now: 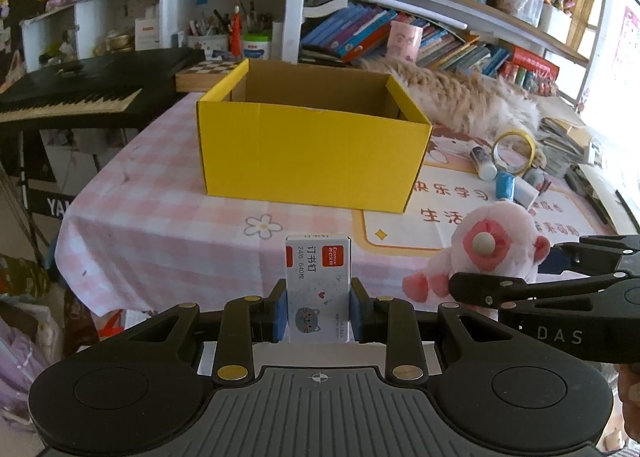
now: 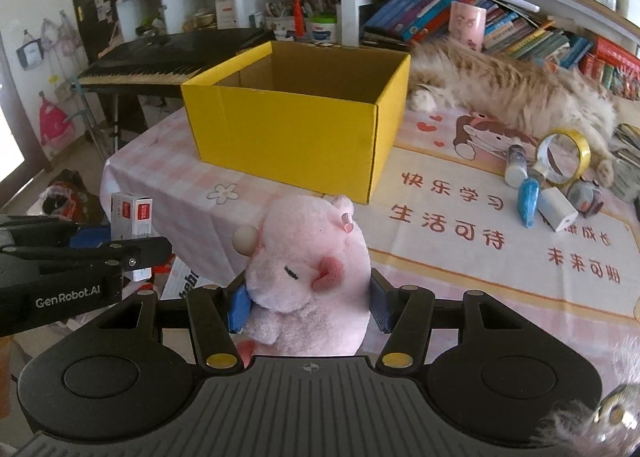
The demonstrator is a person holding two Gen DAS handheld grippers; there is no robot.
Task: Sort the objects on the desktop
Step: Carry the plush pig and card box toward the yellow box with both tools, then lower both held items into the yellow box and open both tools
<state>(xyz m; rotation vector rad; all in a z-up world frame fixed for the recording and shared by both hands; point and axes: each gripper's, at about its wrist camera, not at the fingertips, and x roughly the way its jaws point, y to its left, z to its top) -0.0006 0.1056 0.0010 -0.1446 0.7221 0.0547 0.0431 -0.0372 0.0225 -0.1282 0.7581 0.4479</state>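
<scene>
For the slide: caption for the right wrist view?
Right gripper holds plush pig before yellow box.

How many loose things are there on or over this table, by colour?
Yellow: 2, box, tape roll
Pink: 1, plush pig
White: 3, staples box, glue bottle, small block
Blue: 1, tube
Total: 7

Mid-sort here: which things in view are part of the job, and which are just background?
Job:
- staple box, held in left hand-held gripper
- pink plush pig, held in right hand-held gripper
- yellow box
- tape roll, glue stick

Background:
- cat
- keyboard
- bookshelves
</scene>
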